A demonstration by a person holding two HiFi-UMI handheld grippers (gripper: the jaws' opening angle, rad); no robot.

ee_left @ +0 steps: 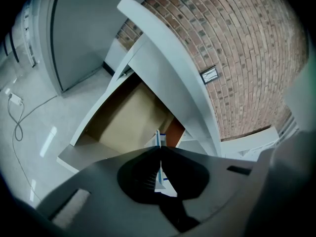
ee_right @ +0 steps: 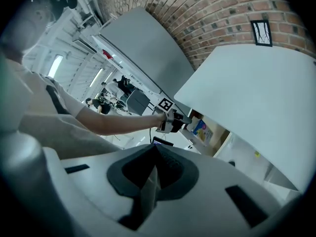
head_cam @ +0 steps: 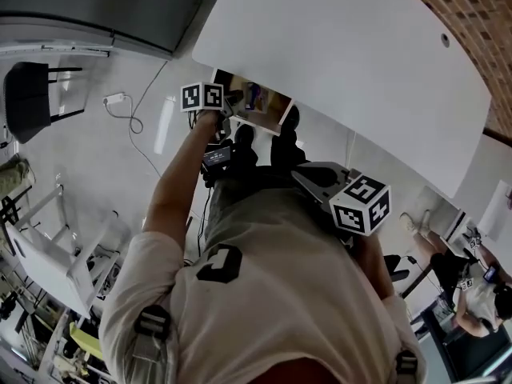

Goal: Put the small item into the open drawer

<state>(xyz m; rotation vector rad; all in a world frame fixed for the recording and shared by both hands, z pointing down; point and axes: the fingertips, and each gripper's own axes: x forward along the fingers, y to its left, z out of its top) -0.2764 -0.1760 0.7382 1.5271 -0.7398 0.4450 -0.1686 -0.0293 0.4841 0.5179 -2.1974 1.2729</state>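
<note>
Clamped tight in the left gripper (ee_left: 160, 147): the small item (ee_left: 162, 184), a thin flat white card with blue print, held edge-on just short of the open drawer (ee_left: 126, 125), a white box with a tan wooden bottom. Farther back from the drawer, the right gripper (ee_right: 155, 145), closed jaw against jaw. Inside the drawer, a blue-and-yellow packet (ee_right: 200, 128). Directly over the drawer, a broad white tabletop (head_cam: 344, 38). Below the drawer, pale glossy floor (head_cam: 96, 166), with a thin white cable (head_cam: 140, 110) trailing across. Well left of the drawer in the head view, a black chair (head_cam: 28, 94). Past the drawer, a tall grey cabinet (ee_left: 84, 28) and a red brick wall (ee_left: 247, 43) with a small framed sign (ee_left: 210, 74).
</note>
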